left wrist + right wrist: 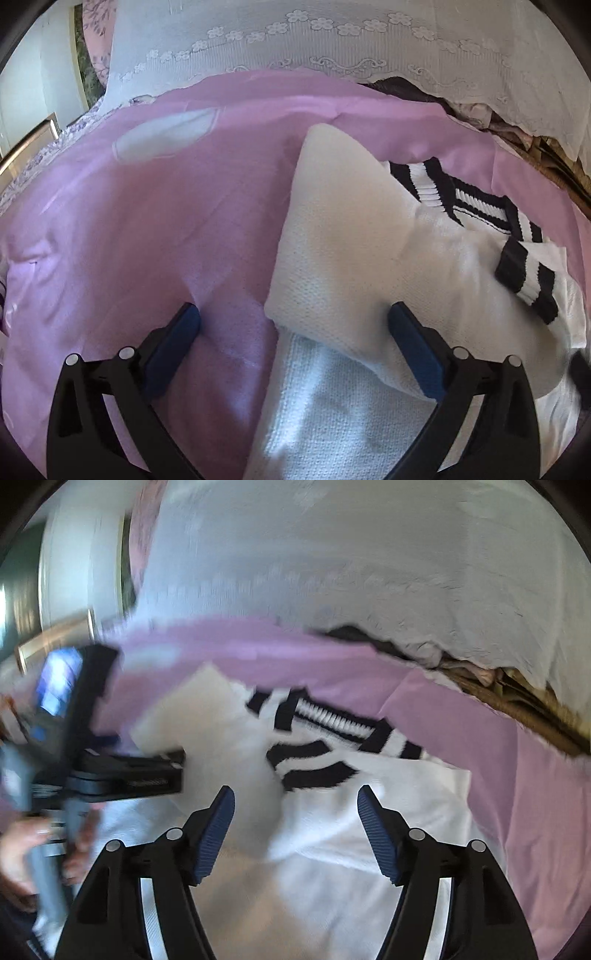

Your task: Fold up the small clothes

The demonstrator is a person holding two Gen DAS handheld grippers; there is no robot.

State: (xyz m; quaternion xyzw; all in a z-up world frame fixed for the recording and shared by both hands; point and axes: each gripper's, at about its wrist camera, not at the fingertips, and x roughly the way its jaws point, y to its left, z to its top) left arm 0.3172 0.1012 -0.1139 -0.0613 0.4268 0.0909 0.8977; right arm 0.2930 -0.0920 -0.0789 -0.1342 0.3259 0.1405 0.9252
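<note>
A white sweater [332, 236] with black stripes is lying on a pink sheet [147, 221], one sleeve folded across it. The left gripper [293, 325] is hanging over the sweater's edge with its jaws spread wide, pinching nothing. The right gripper [295, 812] is hanging over the sweater's middle, jaws apart and empty too. A white lace cloth [332, 37] is lying behind the sheet.

White knit sweater [332, 229] w/ black-and-white striped collar [461, 195] and cuff [524, 273]. Under it, pink sheet [147, 229] w/ pale oval patch. Behind, white lace cloth [332, 37], flower pattern along the border. Gripper pads [218, 830] blue, ribbed; arms black.
</note>
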